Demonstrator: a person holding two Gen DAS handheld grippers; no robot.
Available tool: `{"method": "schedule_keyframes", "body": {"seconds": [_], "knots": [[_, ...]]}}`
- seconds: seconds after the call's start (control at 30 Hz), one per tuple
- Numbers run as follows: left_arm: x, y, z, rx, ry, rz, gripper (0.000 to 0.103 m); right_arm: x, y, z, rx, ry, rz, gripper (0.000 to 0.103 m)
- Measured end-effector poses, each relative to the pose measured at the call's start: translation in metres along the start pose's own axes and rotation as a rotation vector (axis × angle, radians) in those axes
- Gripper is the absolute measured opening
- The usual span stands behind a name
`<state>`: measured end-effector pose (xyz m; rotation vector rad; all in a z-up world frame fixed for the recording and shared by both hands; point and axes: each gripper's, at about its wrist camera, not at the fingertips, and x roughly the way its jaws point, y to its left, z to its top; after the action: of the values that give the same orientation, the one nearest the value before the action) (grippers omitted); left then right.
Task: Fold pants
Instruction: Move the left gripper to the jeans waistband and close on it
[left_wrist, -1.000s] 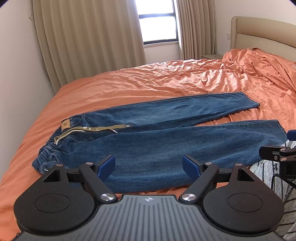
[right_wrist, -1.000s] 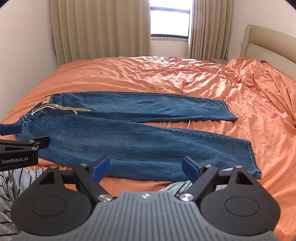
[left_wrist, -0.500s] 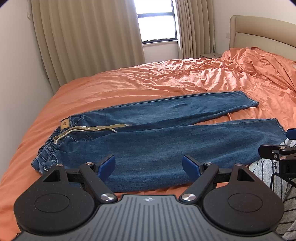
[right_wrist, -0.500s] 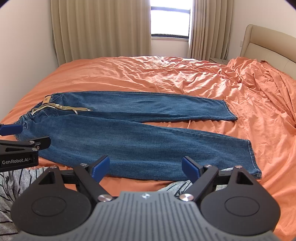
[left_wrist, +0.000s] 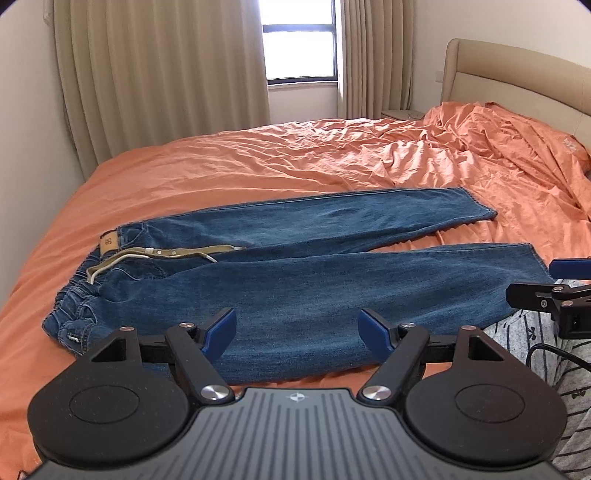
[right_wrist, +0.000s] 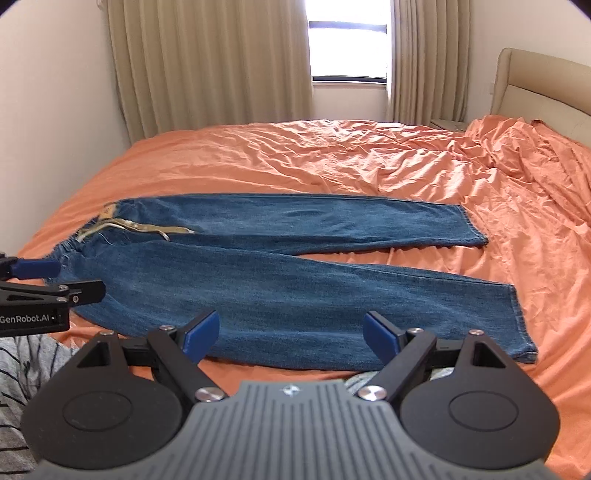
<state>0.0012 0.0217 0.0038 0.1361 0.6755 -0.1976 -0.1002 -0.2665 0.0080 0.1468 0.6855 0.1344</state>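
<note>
1. Left gripper hangs wide open and empty above the near leg's waist half.
2. Jeans lie flat on the orange bed, waistband leftward.
3. Right gripper gapes empty near the hem end.

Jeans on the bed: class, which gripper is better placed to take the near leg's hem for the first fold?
Right. The jeans lie flat, waistband left, hems right. The right gripper hovers nearer the near hem, jaws open. The left gripper, also open, sits toward the waistband.
</note>
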Motion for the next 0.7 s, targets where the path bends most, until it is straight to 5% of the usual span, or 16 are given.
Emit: {"method": "schedule_keyframes", "body": {"seconds": [0.33, 0.47, 0.6, 0.7], "knots": [[0.003, 0.086, 0.013, 0.135, 0.025, 0.065, 0.044, 0.017, -0.025, 0.008, -0.161, -0.037, -0.091, 0.080], [0.014, 0.128, 0.016, 0.209, 0.095, 0.120, 0.044, 0.038, -0.033, 0.011, -0.197, 0.022, -0.103, 0.063], [0.032, 0.185, 0.025, 0.157, 0.127, 0.105, 0.045, 0.069, -0.038, 0.013, -0.202, 0.057, -0.096, 0.055], [0.060, 0.228, 0.031, 0.107, 0.142, 0.097, 0.059, 0.102, -0.041, 0.019, -0.157, 0.090, -0.101, 0.054]]}}
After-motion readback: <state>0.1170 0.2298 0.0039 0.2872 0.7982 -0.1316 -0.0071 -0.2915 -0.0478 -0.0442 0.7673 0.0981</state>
